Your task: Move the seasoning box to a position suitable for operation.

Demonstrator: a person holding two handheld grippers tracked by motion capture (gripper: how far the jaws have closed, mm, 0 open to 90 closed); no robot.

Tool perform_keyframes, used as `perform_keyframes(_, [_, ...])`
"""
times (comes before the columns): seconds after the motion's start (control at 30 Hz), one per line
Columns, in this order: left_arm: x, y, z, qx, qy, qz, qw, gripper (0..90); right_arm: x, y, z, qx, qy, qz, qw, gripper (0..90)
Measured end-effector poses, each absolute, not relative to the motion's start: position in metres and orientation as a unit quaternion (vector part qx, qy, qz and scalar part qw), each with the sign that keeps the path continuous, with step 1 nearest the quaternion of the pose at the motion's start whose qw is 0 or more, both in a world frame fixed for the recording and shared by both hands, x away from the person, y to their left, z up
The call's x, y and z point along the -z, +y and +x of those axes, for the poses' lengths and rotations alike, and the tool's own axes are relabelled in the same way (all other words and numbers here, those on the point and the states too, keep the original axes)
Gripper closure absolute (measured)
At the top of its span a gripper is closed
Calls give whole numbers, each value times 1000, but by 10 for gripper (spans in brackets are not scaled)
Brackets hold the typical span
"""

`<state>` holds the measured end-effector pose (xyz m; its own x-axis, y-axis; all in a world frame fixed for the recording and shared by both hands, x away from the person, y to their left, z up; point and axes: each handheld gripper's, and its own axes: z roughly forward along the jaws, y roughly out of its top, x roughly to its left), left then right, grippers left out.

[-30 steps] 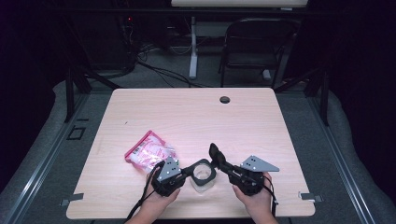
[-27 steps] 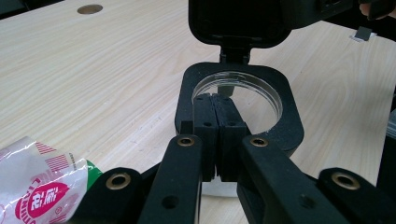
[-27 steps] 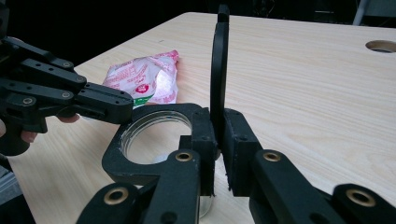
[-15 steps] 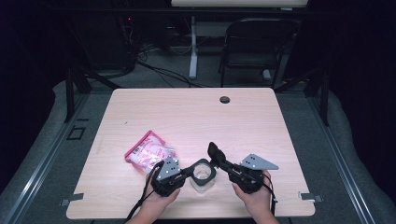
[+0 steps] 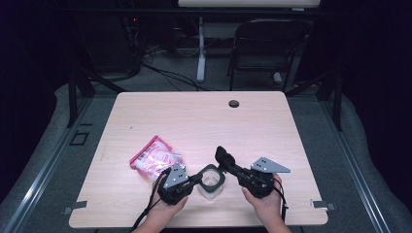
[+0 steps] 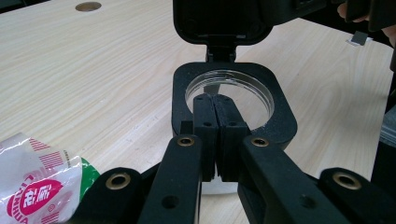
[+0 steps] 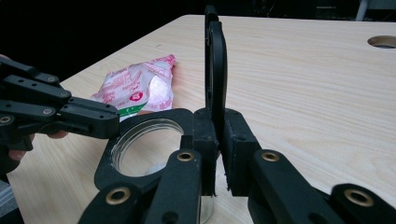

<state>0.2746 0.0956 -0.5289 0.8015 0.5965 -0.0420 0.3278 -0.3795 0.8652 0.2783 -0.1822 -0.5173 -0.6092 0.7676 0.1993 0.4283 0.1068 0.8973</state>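
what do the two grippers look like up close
Both grippers, left and right, are matte black linkages with brass-coloured pivot pins and blocky black fingers. The right one carries a grey three-cornered plate. A black cable trails from the left one. No sleeves show.

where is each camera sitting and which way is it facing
High view: above the person's edge of the pale wooden table, looking forward and down; both hands show, left gripper and right gripper meeting at a clear jar with a black hinged lid.
Left gripper view: rides the left gripper, looking along its shut jaws, clamped on the lid's ring; red-and-white plastic packet beside.
Right gripper view: rides the right gripper, jaws shut on the raised flap.
Shared: all three show jar and packet.
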Motion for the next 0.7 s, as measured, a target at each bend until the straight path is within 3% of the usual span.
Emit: perform_keyframes(0.7, [530,94,268,-137,283,816,485,887,521,-178,300,-541,714,424,134,834])
